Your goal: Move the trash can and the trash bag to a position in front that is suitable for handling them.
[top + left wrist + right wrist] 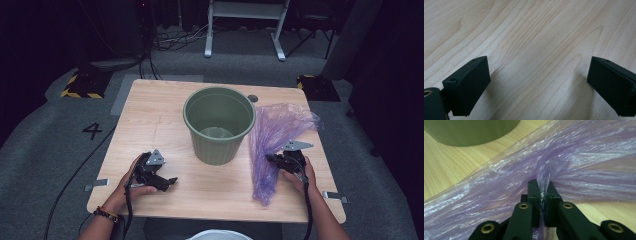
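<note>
A green ribbed bin [219, 124] stands upright in the middle of the wooden table [165, 125], and its lower wall shows as the green bin [471, 131] in the right gripper view. A thin purple plastic bag [272, 145] lies crumpled to its right. My right gripper [274, 159] is shut on a pinched fold of the purple bag [579, 167], the film squeezed between its pads [534, 192]. My left gripper [170, 182] rests at the front left of the table. In the left gripper view the left gripper [539, 82] stands wide open over bare wood, nothing between its fingers.
A dark round grommet [252, 98] sits in the tabletop behind the bin. A white rounded object [220, 235] pokes in at the bottom edge. Beyond the table are a white frame [245, 25], cables and grey carpet with a "4" [92, 131].
</note>
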Demonstrator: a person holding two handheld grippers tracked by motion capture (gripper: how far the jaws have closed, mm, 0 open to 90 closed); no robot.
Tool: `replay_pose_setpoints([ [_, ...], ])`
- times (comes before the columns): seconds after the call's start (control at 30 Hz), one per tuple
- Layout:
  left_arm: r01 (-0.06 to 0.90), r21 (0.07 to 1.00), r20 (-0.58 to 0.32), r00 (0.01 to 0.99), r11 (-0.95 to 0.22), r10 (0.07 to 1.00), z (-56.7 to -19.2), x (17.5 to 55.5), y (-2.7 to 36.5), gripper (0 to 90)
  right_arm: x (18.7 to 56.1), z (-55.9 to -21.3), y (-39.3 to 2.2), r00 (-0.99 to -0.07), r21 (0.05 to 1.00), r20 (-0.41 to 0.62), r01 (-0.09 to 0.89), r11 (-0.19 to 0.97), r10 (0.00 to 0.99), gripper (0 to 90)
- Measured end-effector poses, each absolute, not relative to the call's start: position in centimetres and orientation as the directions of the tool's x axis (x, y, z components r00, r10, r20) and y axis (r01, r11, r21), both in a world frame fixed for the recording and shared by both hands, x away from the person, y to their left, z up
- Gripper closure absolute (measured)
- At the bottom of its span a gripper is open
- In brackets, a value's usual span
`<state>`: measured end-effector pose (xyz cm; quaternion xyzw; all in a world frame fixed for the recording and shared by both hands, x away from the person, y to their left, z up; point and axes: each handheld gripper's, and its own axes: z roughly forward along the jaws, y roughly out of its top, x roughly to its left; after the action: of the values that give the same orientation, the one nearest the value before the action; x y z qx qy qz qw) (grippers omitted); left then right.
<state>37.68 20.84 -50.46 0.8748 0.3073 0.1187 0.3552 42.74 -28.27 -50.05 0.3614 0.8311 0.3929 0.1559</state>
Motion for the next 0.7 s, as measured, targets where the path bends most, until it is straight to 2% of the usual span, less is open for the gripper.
replay_pose_setpoints([
  [0.33,0.458,0.693,-0.013,0.78,-0.556,0.626,-50.5,37.8,20.7,4.1,44.4,-50.0,-25.8,-0.7,0.764,0.019,0.47,0.441,0.713,86.2],
  [0.7,0.456,0.692,-0.012,0.783,-0.56,0.622,-50.5,38.7,19.9,3.6,45.6,-50.0,-24.9,-0.683,0.763,0.044,0.494,0.416,0.729,86.5],
])
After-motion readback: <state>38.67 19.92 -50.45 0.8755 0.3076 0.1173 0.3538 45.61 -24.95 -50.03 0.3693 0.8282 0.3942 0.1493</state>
